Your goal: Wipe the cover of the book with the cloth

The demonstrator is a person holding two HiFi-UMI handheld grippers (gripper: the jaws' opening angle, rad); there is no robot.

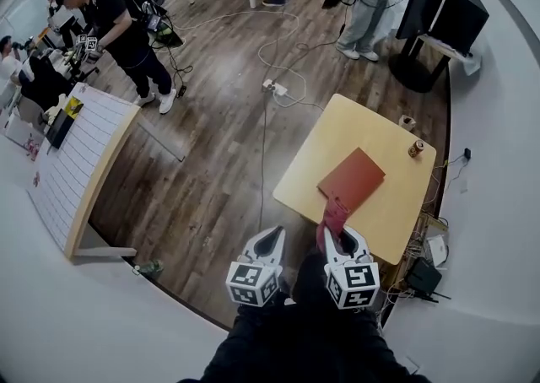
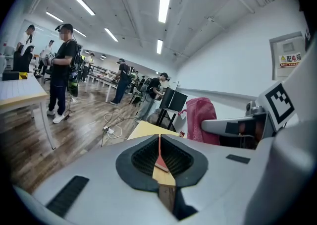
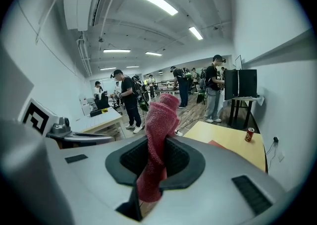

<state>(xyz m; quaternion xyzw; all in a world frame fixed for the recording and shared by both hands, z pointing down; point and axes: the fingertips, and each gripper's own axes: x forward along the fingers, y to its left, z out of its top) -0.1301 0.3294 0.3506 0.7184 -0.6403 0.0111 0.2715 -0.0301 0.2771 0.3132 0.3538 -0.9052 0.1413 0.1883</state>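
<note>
A red-brown book [image 1: 352, 179] lies flat on the light wooden table [image 1: 337, 132] ahead of me. My right gripper [image 1: 344, 236] is shut on a pink-red cloth [image 1: 334, 219], which hangs over the table's near edge, just short of the book. In the right gripper view the cloth [image 3: 159, 135] stands up out of the gripper [image 3: 157, 157], clamped between the jaws. My left gripper [image 1: 272, 234] is over the floor, left of the table, shut with nothing in it. In the left gripper view a narrow slit in the gripper [image 2: 159, 157] shows a sliver of book and table.
A small can [image 1: 416, 148] and a small round thing [image 1: 407, 122] stand at the table's far corner. A white-topped bench [image 1: 84, 162] is at the left. Cables and a power strip [image 1: 278, 86] lie on the wooden floor; several people stand beyond. A monitor [image 1: 443, 14] is at the far right.
</note>
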